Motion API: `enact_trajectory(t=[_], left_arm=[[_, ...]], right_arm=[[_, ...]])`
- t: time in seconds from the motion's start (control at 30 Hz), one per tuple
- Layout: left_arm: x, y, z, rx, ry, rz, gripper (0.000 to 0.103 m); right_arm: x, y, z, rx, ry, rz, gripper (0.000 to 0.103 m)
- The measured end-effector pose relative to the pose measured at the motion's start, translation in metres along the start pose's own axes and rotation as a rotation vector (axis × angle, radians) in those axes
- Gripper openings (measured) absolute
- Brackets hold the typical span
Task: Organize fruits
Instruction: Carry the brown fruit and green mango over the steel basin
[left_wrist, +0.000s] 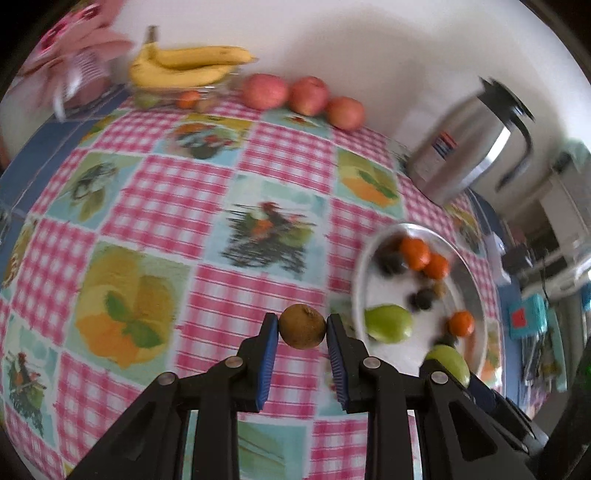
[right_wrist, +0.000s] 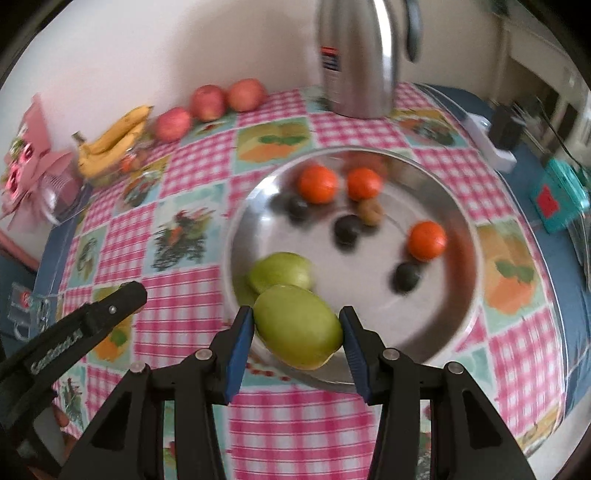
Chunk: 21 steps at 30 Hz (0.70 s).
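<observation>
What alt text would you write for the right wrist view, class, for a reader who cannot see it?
The right gripper holds a green fruit between its blue-padded fingers above the near rim of a metal tray. The tray holds another green fruit, three oranges, dark plums and a kiwi. Apples, bananas and a steel jug stand behind on a checked tablecloth.
</observation>
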<state>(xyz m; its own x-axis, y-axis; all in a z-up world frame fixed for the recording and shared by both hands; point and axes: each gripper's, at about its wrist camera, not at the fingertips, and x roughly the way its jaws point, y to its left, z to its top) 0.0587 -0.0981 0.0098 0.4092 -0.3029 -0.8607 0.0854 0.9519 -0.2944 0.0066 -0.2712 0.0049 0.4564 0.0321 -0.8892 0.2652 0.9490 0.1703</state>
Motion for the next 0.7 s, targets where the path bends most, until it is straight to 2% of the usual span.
enact_trajectory(t=[0.23,0.37,0.47,0.7], left_arm=[[0.013,-0.039,-0.009,0.109,0.058,-0.096,0.029],[0.02,-0.052,-0.013,0.153,0.085,-0.115,0.028],[0.025,-0.055,-0.013,0.164,0.091,-0.108,0.028],[0.04,-0.055,-0.013,0.137,0.146,-0.164,0.028]], right_arm=[[-0.002,-0.036,0.0,0.086,-0.004,-0.04,0.049],[0.003,-0.04,-0.001,0.096,0.013,-0.043,0.049],[0.009,-0.043,-0.001,0.101,0.03,-0.049,0.049],[0.019,-0.042,-0.005,0.091,0.067,-0.058,0.049]])
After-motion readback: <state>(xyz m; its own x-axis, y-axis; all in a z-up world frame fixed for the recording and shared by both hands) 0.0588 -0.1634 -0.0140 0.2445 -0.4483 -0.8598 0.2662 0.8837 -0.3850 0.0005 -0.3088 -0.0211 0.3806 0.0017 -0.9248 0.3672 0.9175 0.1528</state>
